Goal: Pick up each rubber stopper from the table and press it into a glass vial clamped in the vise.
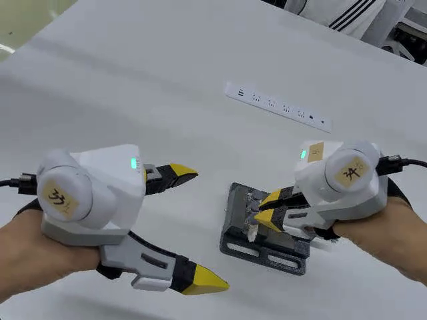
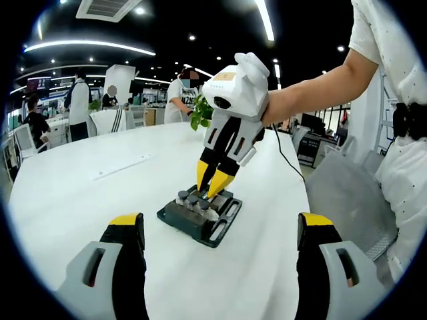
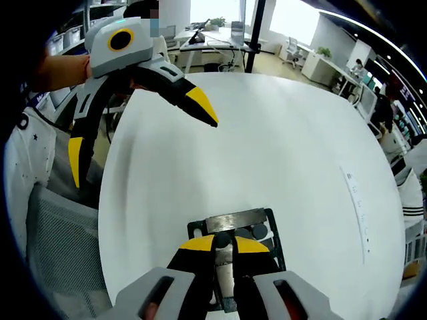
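The right gripper (image 1: 267, 208) sits just over the vials (image 2: 193, 202) in the vise (image 1: 263, 252), jaws nearly together; a pinched stopper cannot be confirmed. The left gripper (image 1: 205, 229), well left of the vise, gapes empty. Off-centre pressing could crack glass

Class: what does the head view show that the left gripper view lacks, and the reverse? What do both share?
Head view: a green light on the left gripper. Left gripper view: people standing behind, a plant, ceiling lights. Both: the white table, the vise with vials, the right gripper, tongs close together, over it.
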`<state>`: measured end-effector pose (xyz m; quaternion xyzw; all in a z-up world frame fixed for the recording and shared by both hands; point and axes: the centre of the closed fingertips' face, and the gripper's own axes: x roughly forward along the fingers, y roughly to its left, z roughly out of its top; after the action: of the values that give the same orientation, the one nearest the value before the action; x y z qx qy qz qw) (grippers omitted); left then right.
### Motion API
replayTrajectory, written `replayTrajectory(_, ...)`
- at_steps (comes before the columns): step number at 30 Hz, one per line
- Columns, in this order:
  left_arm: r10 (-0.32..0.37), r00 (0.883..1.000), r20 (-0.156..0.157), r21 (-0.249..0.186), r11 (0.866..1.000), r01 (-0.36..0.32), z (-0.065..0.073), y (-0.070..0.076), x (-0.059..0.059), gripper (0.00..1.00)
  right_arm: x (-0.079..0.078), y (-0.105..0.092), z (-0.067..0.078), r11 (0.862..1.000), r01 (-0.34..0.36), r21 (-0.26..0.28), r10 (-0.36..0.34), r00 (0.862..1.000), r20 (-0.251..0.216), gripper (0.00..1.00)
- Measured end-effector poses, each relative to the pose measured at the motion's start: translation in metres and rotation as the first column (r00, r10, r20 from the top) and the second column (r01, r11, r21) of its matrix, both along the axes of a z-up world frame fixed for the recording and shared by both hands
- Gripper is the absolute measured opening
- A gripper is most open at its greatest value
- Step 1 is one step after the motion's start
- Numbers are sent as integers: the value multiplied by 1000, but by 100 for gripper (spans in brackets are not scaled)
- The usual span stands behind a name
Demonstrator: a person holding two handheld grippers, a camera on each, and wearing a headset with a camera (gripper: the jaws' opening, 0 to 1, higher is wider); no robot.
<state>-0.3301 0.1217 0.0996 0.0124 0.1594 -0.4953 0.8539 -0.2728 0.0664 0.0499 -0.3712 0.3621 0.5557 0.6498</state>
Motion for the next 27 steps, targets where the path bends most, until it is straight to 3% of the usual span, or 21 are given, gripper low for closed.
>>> replayTrajectory(8, -2, 1000, 9, 32, 1000, 2, 1, 4, -4, 98, -4, -27, 16, 996, 67, 50, -68, 998, 11, 17)
replayTrajectory(16, -4, 1000, 13, 56, 998, 3, 4, 4, -9, 99, -18, -60, 20, 979, 162, 126, -162, 987, -9, 29)
replayTrajectory(27, 9, 1000, 7, 93, 996, -9, 1, 12, -14, 99, -30, -105, 22, 924, 290, 248, -293, 956, -26, 49)
